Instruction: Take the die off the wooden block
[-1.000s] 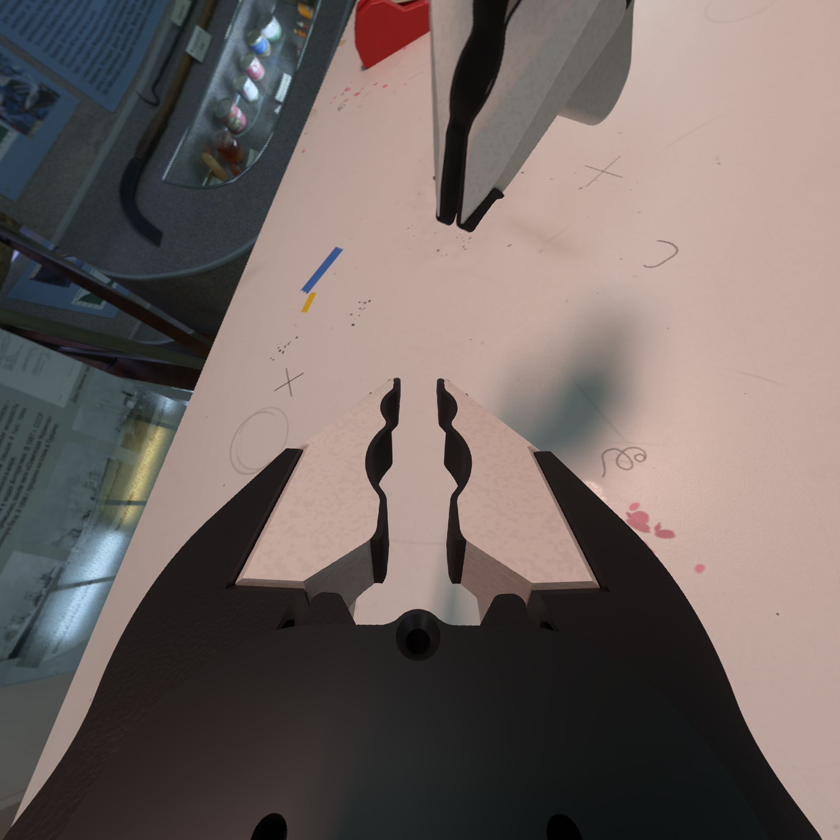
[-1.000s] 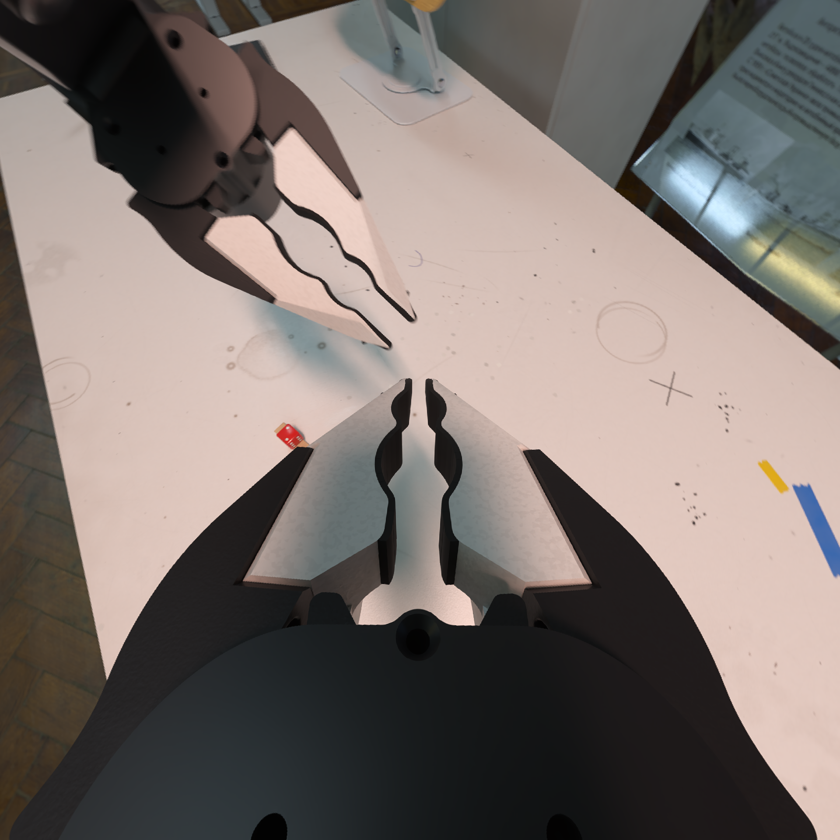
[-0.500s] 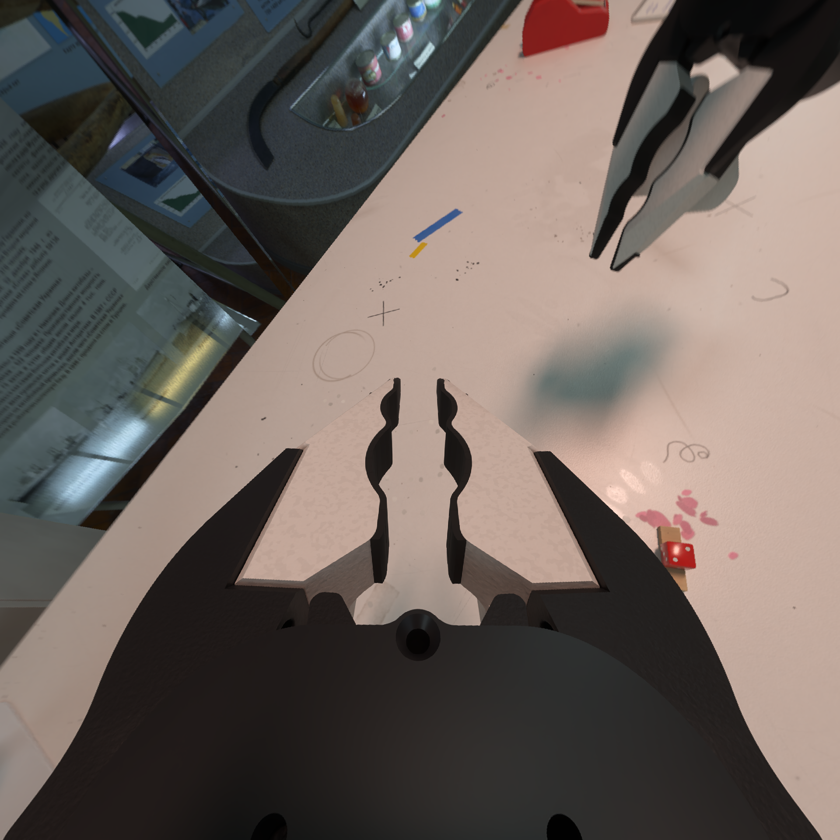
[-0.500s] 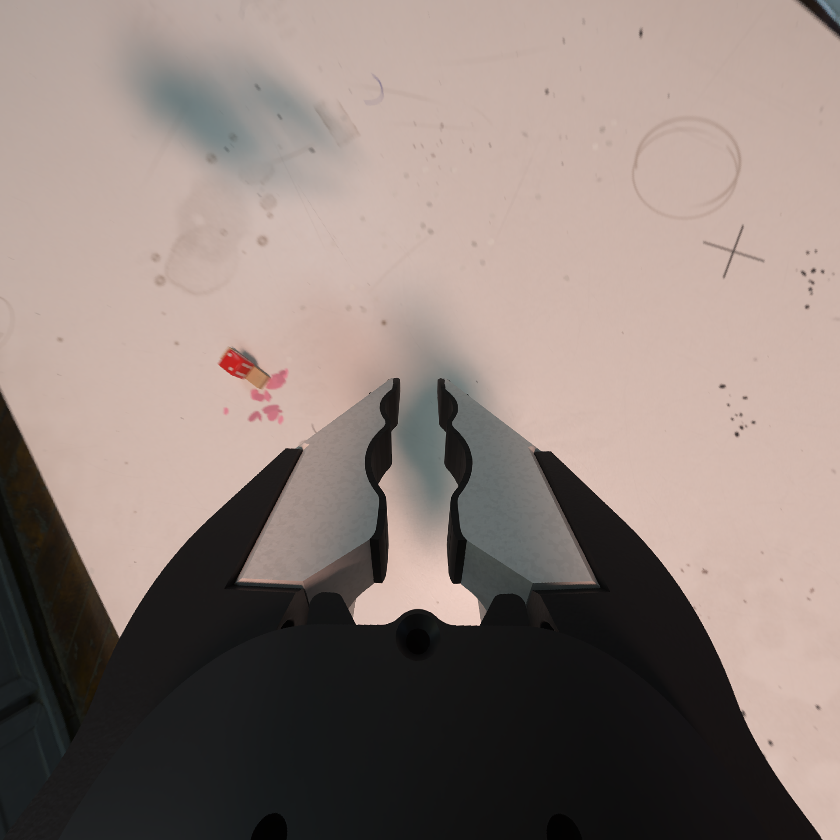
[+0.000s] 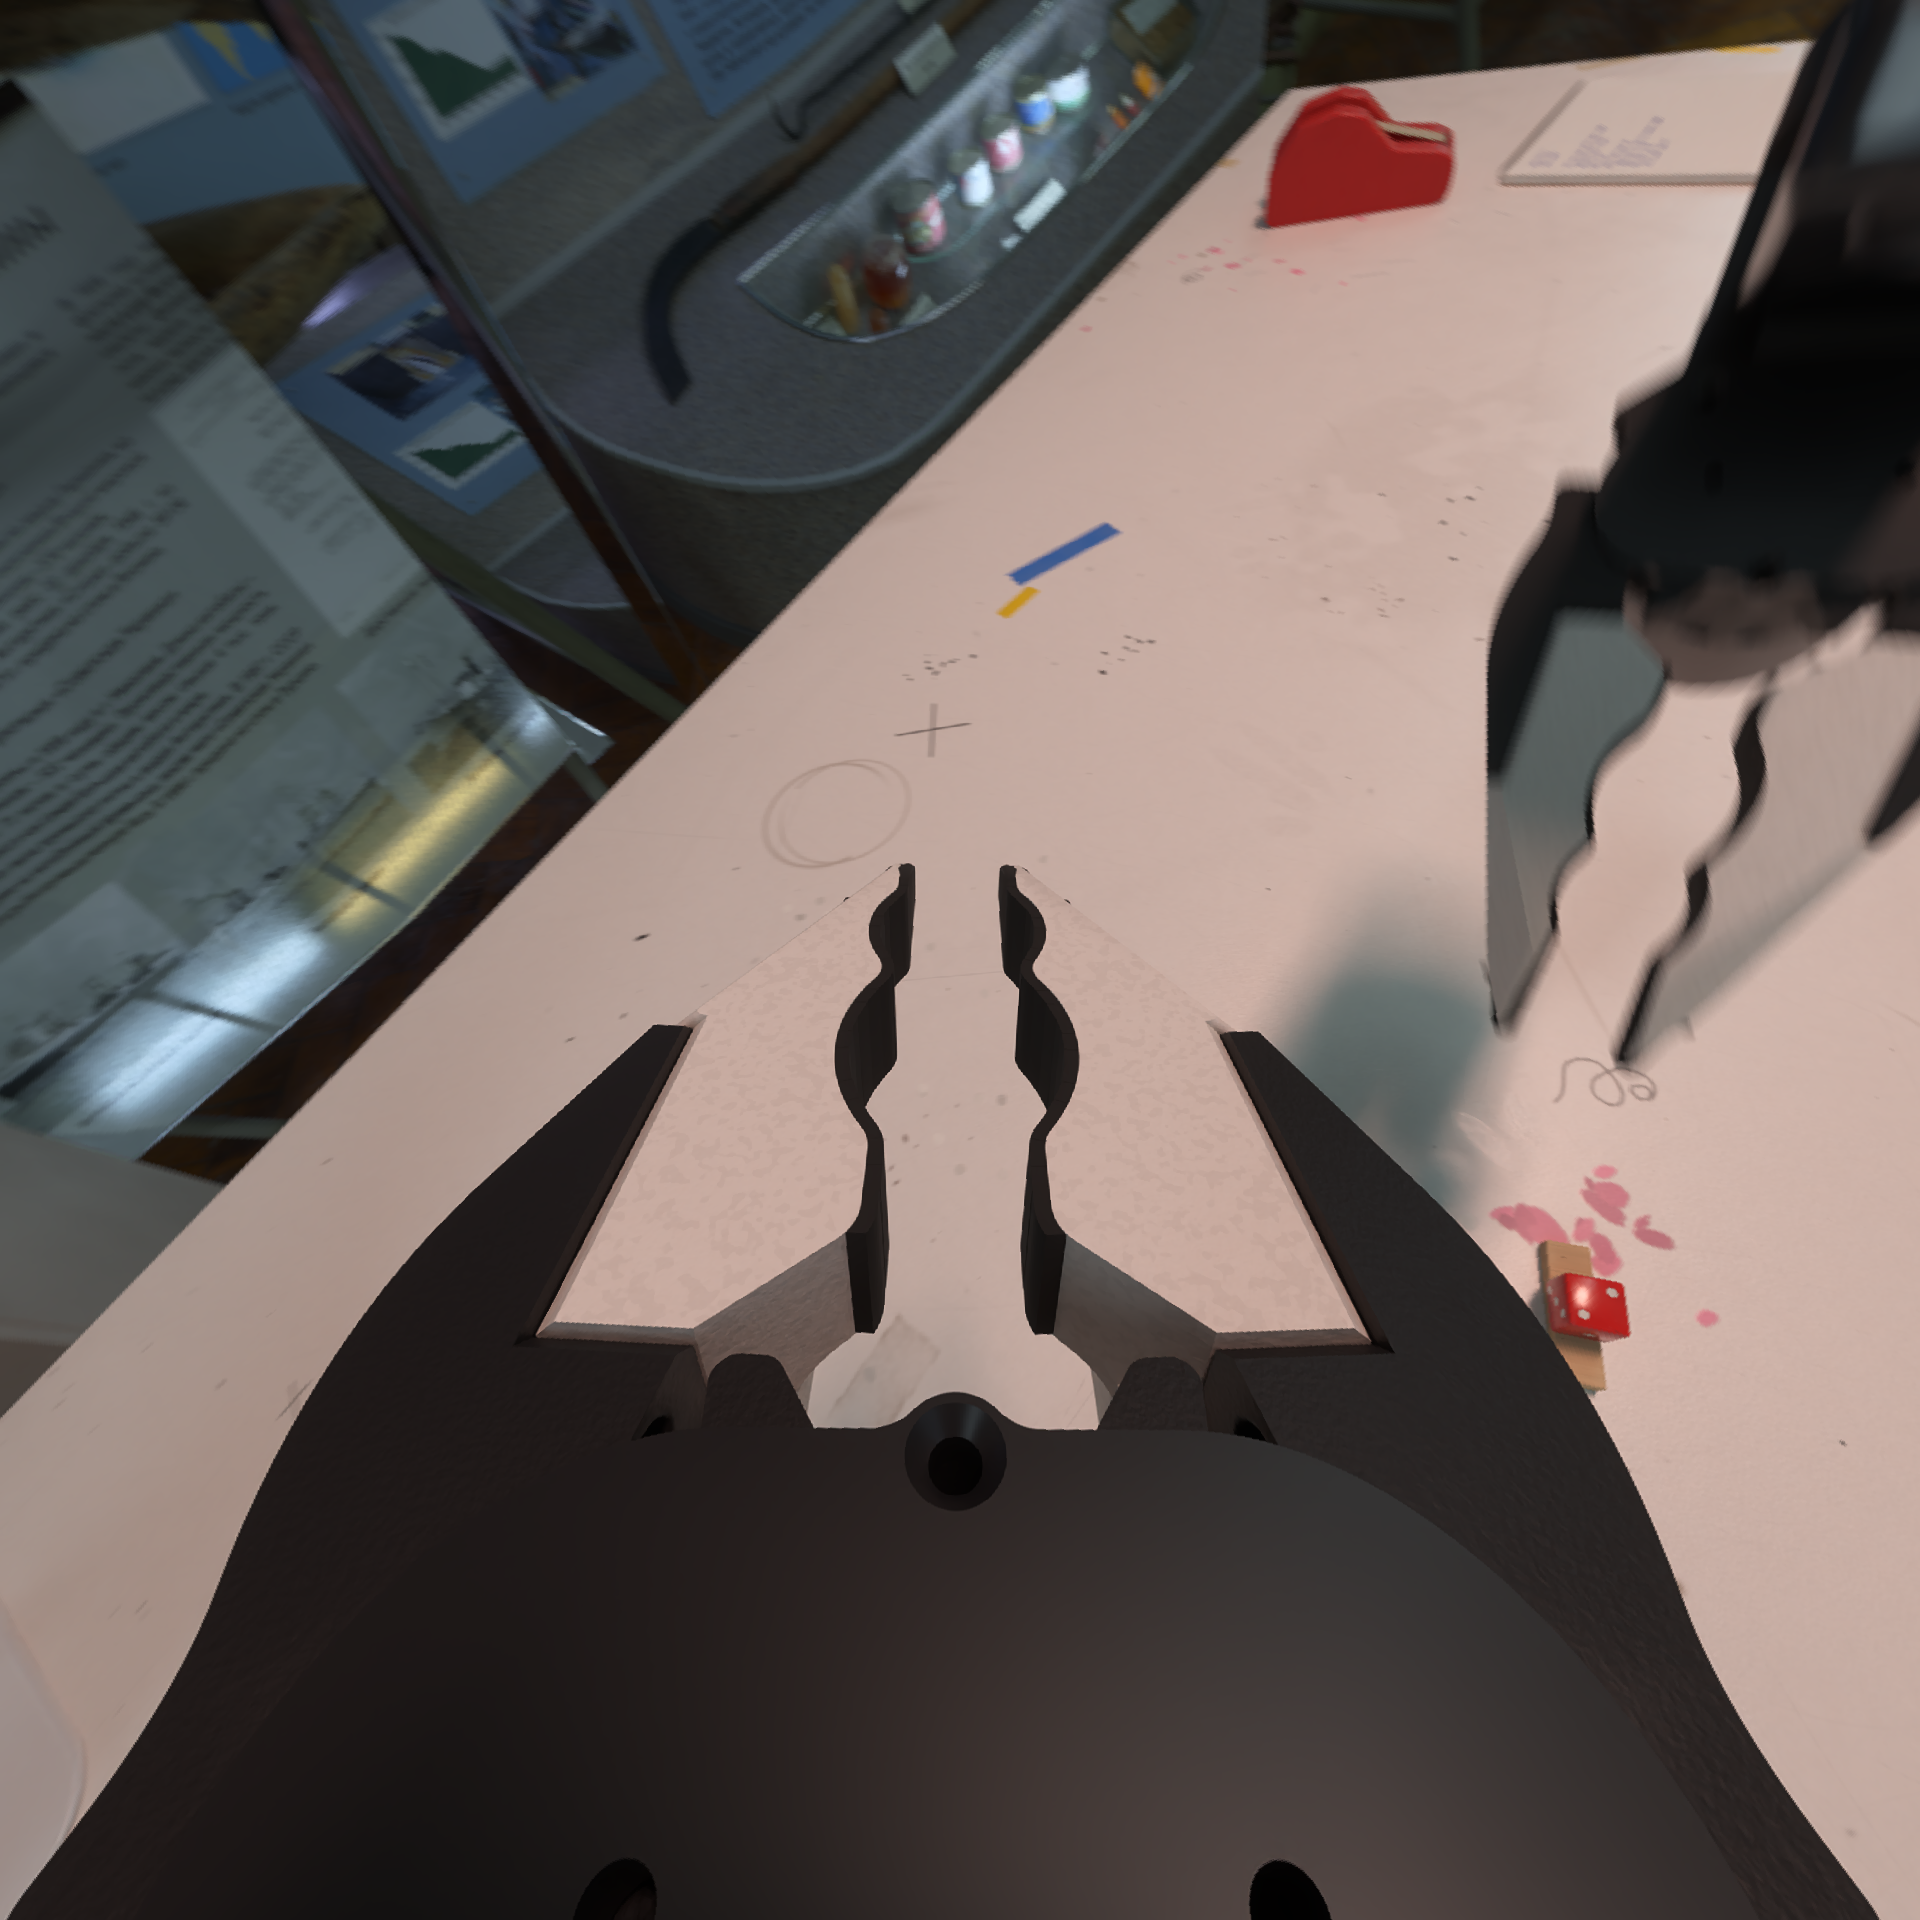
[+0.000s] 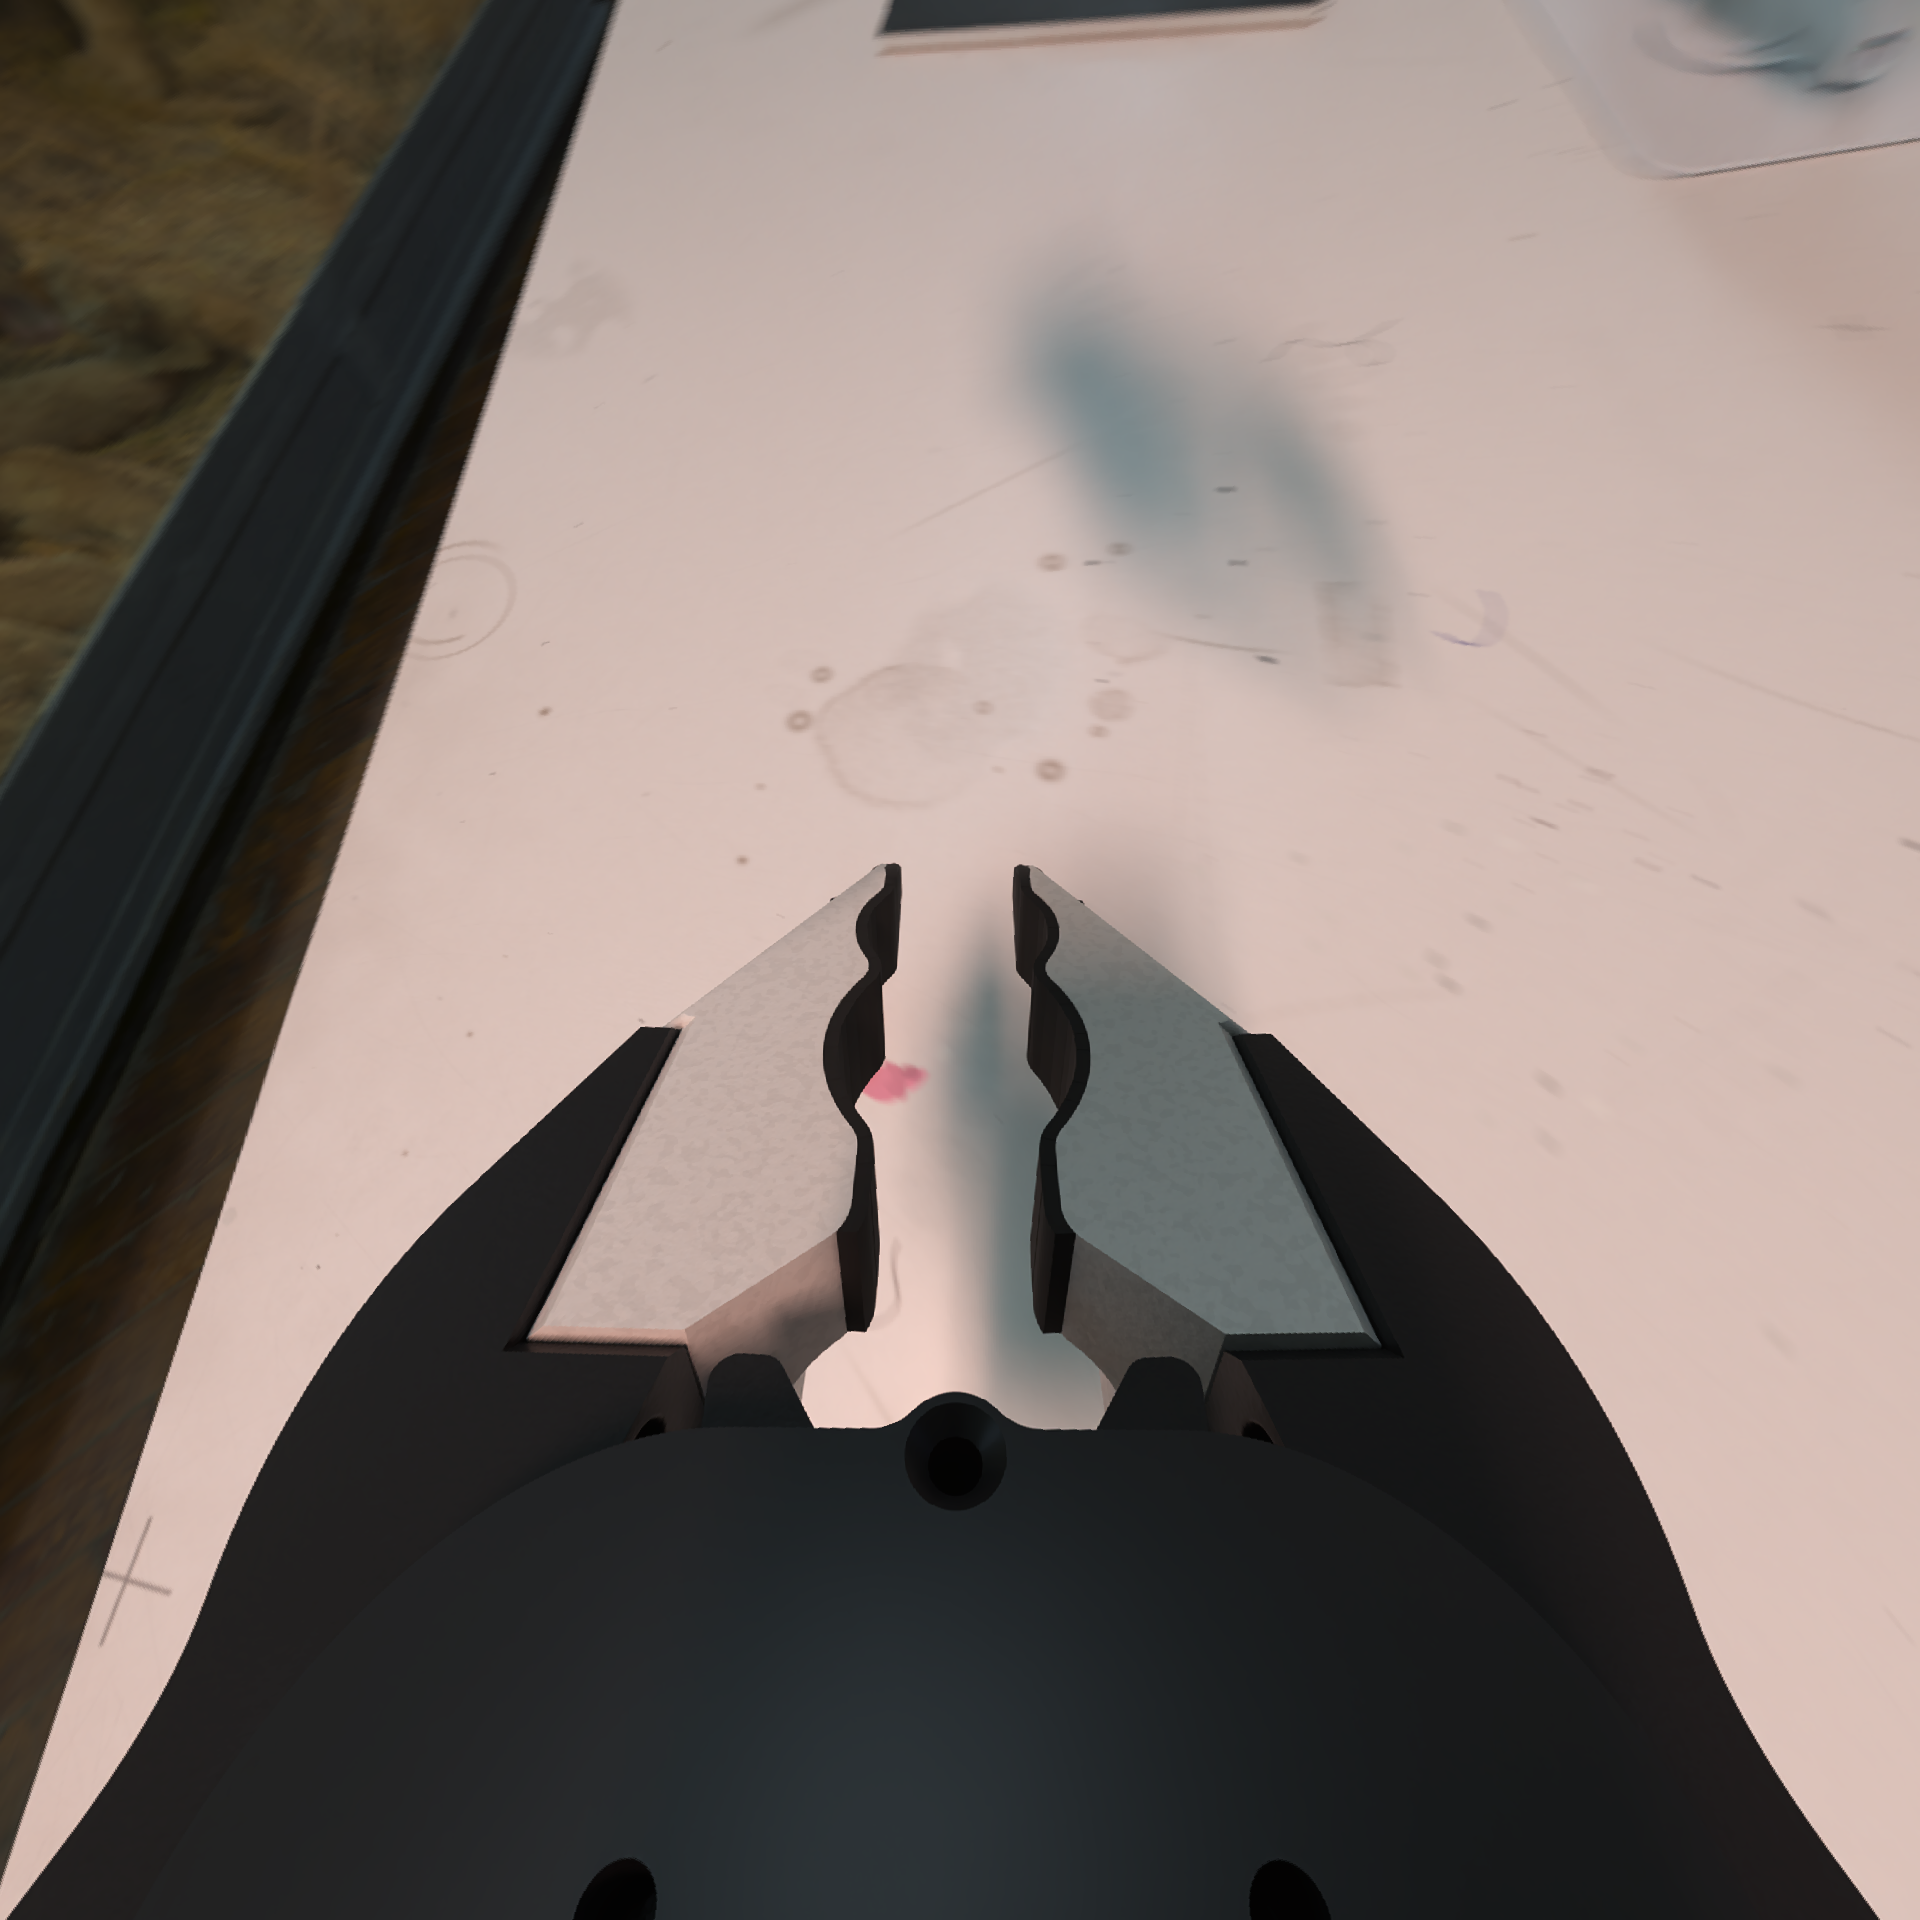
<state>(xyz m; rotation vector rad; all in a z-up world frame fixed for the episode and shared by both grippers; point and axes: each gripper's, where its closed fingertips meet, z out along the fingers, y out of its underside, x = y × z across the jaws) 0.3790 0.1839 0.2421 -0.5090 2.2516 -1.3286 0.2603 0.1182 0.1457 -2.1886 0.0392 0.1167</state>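
Note:
A small red die [image 5: 1590, 1317] sits on a thin flat wooden block [image 5: 1562, 1262] on the pale table, low at the right of the left wrist view, beside pink stains. My left gripper [image 5: 956, 883] is open and empty, with a narrow gap between its jaws, and stands left of the die. My right gripper [image 5: 1567, 1039] shows blurred in that view, tips pointing down at the table just beyond the die, apart from it. In its own view the right gripper [image 6: 956, 883] is open and empty. The die and block do not show in that view.
A red tape dispenser [image 5: 1351, 156] and a white sheet [image 5: 1652, 135] lie at the far end. Blue tape [image 5: 1065, 551] marks the table near its left edge [image 5: 665, 790]. In the right wrist view the table edge [image 6: 488, 436] runs along the left.
My right gripper has swung down and closer to the table near the die, and its jaws opened a little. The die has left its view. My left gripper's view has shifted slightly.

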